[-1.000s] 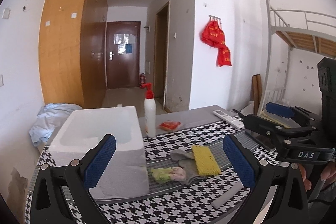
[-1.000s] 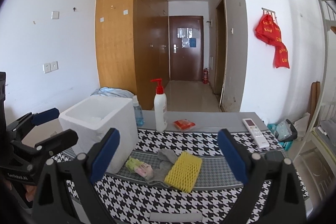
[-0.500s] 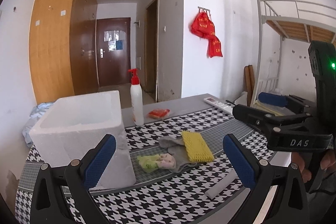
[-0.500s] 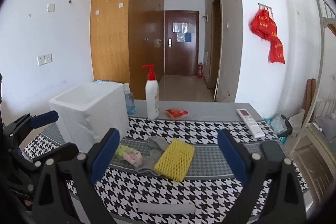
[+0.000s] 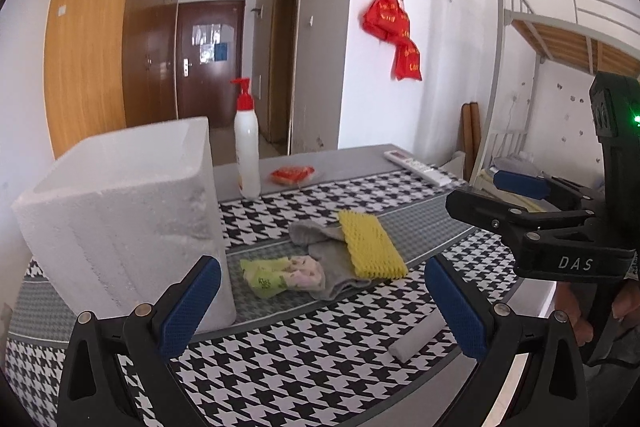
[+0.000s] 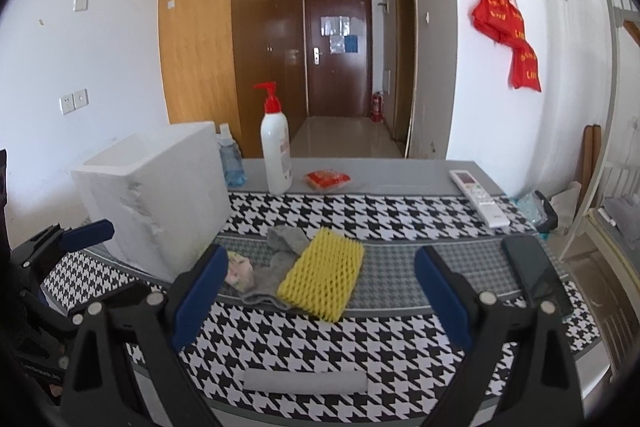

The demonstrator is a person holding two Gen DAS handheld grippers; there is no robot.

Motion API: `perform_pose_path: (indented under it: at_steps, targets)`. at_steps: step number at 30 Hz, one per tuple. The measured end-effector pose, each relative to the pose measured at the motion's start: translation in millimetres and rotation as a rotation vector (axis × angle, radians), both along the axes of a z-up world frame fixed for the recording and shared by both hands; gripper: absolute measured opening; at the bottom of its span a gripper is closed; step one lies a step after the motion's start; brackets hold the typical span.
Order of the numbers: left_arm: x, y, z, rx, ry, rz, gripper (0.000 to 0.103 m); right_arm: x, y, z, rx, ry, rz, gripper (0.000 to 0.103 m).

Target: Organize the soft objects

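Observation:
A yellow foam net (image 5: 370, 245) (image 6: 322, 277) lies on a grey sock (image 5: 334, 261) (image 6: 286, 241) in the middle of the houndstooth cloth. Left of them sits a small green and pink soft piece (image 5: 282, 273) (image 6: 239, 269). A grey foam stick (image 5: 418, 337) (image 6: 304, 381) lies near the front edge. The white foam box (image 5: 124, 223) (image 6: 160, 195) stands at the left. My left gripper (image 5: 322, 311) hovers open above the cloth's near edge, empty. My right gripper (image 6: 322, 295) is open too, low over the front edge, nothing between its fingers.
A white pump bottle (image 5: 247, 143) (image 6: 276, 147), a blue-liquid bottle (image 6: 231, 163), a red packet (image 5: 292, 174) (image 6: 328, 179) and a remote (image 5: 418, 167) (image 6: 480, 197) line the table's far side. A dark phone (image 6: 534, 273) lies at the right. A bunk bed frame (image 5: 560, 27) stands right.
Both grippers have dropped lower and closer to the table, so the box and soft things look larger. Nothing on the table has moved and both stay open.

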State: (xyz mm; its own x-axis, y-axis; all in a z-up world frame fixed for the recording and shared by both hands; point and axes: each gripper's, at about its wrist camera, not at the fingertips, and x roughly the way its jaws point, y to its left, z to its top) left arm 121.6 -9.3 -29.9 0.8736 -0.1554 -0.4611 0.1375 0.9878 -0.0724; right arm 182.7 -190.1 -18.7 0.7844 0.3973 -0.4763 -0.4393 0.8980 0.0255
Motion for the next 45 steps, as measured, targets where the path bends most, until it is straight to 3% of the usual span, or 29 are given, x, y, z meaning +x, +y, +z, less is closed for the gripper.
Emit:
perform_pose_path:
  at_steps: [15, 20, 39, 45]
  targets:
    - [33.2, 1.1, -16.8, -0.043, 0.085, 0.029, 0.102, 37.9, 1.2, -33.7, -0.038, 0.097, 0.004, 0.096]
    - [42.1, -6.2, -20.3, -0.024, 0.101, 0.034, 0.102, 45.8, -6.4, -38.9, -0.038, 0.113, -0.011, 0.096]
    - [75.6, -8.0, -39.5, 0.011, 0.182, 0.179, 0.1, 62.4, -17.1, -53.7, -0.017, 0.155, 0.01, 0.096]
    - [81.8, -7.4, -40.9, 0.053, 0.173, 0.257, 0.097, 67.0, -14.6, -57.1, -0.017, 0.165, 0.035, 0.096]
